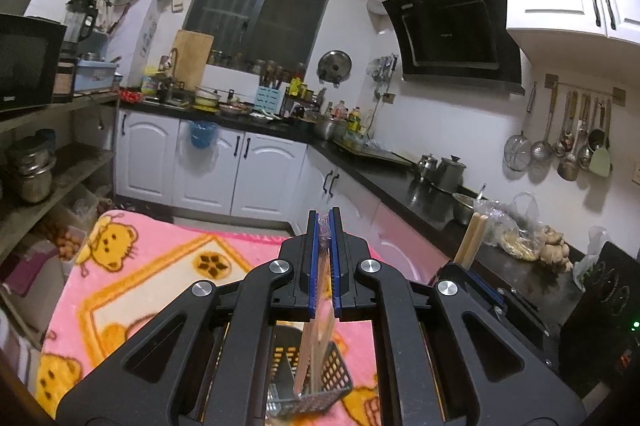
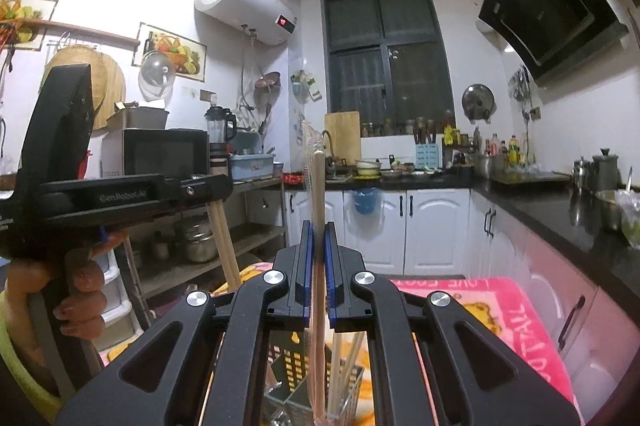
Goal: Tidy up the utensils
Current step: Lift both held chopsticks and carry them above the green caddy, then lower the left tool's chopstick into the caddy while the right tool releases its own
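Note:
In the left wrist view my left gripper (image 1: 324, 222) is shut on wooden chopsticks in a clear sleeve (image 1: 316, 338), which slant down towards a black mesh utensil basket (image 1: 334, 374) on the pink blanket. My right gripper (image 1: 466, 268) shows at the right with chopstick ends (image 1: 474, 236) sticking up from it. In the right wrist view my right gripper (image 2: 319, 230) is shut on sleeved chopsticks (image 2: 318, 186) standing upright over the basket (image 2: 352, 390), which holds more chopsticks. My left gripper (image 2: 222, 188), held by a hand, grips chopsticks (image 2: 226, 246) hanging down.
A pink cartoon blanket (image 1: 160, 266) covers the table. A black counter (image 1: 400, 182) with pots, bags and jars runs along the right and back walls. Open shelves (image 1: 52, 170) with pots and a microwave stand on the left. Ladles hang from a wall rail (image 1: 576, 138).

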Action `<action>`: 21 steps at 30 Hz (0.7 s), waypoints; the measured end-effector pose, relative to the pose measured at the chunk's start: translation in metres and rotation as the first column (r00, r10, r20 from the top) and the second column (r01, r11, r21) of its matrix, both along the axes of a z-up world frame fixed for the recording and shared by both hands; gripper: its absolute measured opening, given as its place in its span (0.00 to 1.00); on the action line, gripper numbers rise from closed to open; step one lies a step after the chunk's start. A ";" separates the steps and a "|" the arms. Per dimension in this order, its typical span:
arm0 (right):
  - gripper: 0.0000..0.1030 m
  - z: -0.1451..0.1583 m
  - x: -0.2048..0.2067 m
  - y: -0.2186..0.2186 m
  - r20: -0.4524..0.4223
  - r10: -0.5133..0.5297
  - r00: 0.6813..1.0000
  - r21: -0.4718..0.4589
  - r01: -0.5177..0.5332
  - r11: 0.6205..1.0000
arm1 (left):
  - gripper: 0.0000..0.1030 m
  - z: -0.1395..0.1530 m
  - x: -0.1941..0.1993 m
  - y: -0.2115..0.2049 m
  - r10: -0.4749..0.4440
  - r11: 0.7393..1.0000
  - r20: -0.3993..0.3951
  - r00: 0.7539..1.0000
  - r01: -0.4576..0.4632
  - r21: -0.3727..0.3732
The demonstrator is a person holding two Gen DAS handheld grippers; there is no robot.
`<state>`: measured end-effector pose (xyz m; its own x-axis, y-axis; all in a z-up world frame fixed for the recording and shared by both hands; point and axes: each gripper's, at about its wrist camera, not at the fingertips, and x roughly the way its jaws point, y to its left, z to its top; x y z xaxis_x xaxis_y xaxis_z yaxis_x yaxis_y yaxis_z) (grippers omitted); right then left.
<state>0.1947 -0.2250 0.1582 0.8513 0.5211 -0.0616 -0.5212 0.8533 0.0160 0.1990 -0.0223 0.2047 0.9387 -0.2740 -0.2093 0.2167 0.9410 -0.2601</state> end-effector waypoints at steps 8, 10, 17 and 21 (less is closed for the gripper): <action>0.06 -0.010 0.022 0.010 -0.012 0.002 1.000 0.029 -0.002 1.000 | 0.02 -0.010 0.013 -0.003 0.028 0.999 0.018 0.999 -0.029 0.027; 0.06 -0.015 0.027 0.010 -0.014 0.006 1.000 0.036 -0.006 0.999 | 0.02 -0.015 0.018 -0.003 0.030 0.999 0.005 1.000 -0.030 0.028; 0.06 -0.031 0.041 0.012 -0.035 0.002 0.999 0.041 0.000 0.999 | 0.02 -0.035 0.030 -0.003 0.032 0.999 -0.028 0.999 -0.031 0.031; 0.06 -0.038 0.049 0.014 -0.054 -0.012 0.998 0.040 0.014 0.999 | 0.02 -0.045 0.035 -0.006 0.026 0.999 -0.045 0.999 -0.024 0.045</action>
<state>0.2435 -0.2112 0.1206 0.8539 0.5132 -0.0867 -0.5078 0.8580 0.0780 0.2336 -0.0285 0.1600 0.9342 -0.2401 -0.2640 0.1819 0.9568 -0.2267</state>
